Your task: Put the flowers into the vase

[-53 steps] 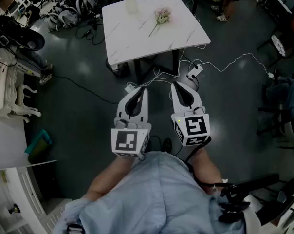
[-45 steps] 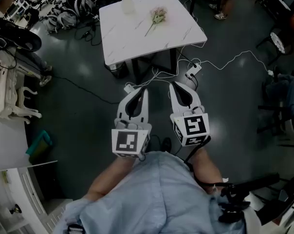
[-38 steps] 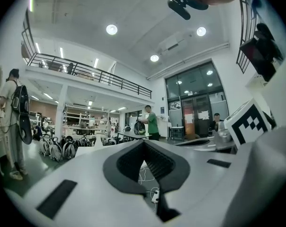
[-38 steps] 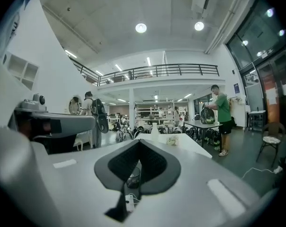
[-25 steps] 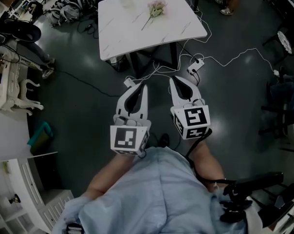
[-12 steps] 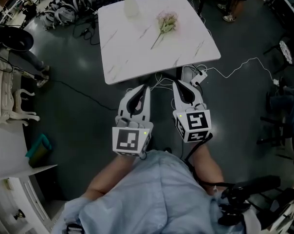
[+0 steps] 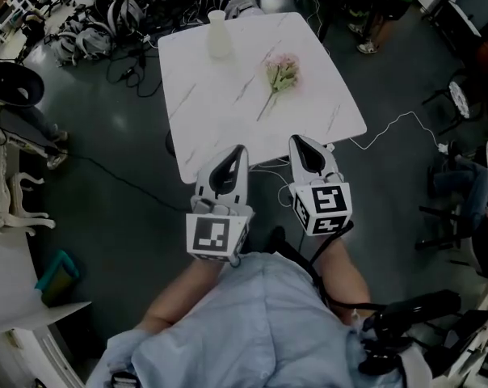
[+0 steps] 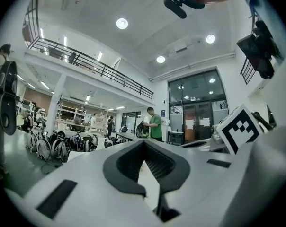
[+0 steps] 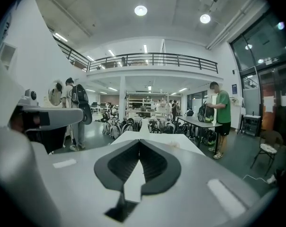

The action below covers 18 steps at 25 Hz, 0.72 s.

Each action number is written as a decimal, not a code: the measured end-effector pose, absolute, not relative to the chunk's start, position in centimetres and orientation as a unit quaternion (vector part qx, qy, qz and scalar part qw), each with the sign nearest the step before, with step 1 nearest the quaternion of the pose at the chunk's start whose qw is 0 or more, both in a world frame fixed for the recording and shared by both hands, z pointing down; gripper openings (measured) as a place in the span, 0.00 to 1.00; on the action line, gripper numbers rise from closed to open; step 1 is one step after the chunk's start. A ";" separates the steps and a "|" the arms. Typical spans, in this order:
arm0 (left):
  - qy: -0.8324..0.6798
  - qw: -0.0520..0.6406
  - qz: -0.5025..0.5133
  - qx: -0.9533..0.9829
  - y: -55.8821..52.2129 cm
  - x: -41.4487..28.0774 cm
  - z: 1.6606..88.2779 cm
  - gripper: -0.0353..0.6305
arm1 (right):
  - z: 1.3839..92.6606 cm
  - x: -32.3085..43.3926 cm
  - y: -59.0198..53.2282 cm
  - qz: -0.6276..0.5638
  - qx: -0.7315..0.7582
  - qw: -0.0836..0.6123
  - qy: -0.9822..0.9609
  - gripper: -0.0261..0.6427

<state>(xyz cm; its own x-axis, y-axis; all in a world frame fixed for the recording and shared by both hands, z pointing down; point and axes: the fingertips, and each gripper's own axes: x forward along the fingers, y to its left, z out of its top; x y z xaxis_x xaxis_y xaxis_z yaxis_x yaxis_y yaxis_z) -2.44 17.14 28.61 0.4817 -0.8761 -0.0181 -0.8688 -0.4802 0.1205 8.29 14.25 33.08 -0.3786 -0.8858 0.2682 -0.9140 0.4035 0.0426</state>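
A white marble table (image 7: 220, 111) stands ahead of me. On it, a pale vase (image 7: 218, 35) stands upright near the far left corner. A bunch of pink flowers with green stems (image 7: 280, 73) lies to its right, near the middle. My left gripper (image 7: 239, 149) and right gripper (image 7: 298, 139) are held side by side, their tips at the table's near edge. Both are shut and hold nothing. In the right gripper view the table (image 9: 155, 138) and the flowers (image 9: 174, 144) show small beyond the closed tips (image 9: 139, 142). The left gripper's tips (image 8: 144, 143) also meet.
White cables and a power strip (image 7: 405, 124) run over the dark floor to the table's right. Backpacks and gear (image 7: 123, 10) are piled behind the table at the left. Chairs (image 7: 462, 95) stand at the right, white furniture (image 7: 10, 200) at the left. A person in green (image 9: 222, 119) stands further off.
Both grippers have moved forward together to the table. Their tips, which were over bare floor short of it, now reach its near edge. Both stay shut.
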 end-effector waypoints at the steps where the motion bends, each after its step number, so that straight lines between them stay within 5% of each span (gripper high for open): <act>1: -0.504 0.049 -0.038 0.861 16.7 -2.4 28.7 0.06 | 33.0 8.5 13.6 0.056 0.547 0.124 -0.826 0.04; 18: -0.513 0.050 0.021 0.856 2.3 3.0 31.0 0.06 | 35.3 15.7 -3.5 0.104 0.557 0.089 -0.819 0.04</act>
